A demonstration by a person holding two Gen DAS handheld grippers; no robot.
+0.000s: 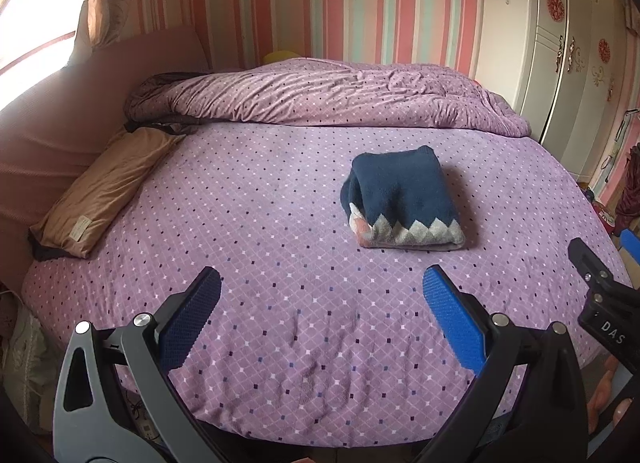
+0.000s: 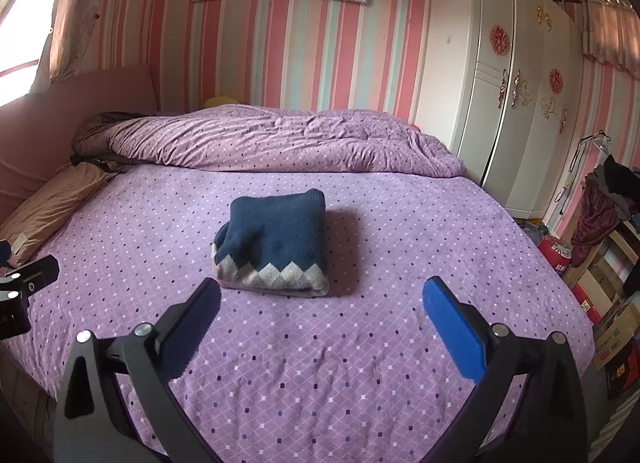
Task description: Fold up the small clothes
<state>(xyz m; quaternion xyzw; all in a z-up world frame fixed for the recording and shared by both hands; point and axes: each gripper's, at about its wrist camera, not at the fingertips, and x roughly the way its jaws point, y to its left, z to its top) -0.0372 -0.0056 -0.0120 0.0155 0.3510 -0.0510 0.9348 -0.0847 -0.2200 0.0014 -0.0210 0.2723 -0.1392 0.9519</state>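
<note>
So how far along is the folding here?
Done: the sweater lies folded into a compact rectangle on the bed, zigzag hem toward the cameras. In hand: nothing; the left hand-held gripper and right hand-held gripper are both open, short of it, touching nothing. Left: no other loose small clothes show on the bed, so perhaps only fetching another.

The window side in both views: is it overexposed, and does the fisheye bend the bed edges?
Left wrist view: the window is blown out white, and the purple dotted bed sheet bulges into a rounded shape. Right wrist view: less glare at the window, the white wardrobe leans curved, and the folded navy knitted sweater is sharp.
</note>
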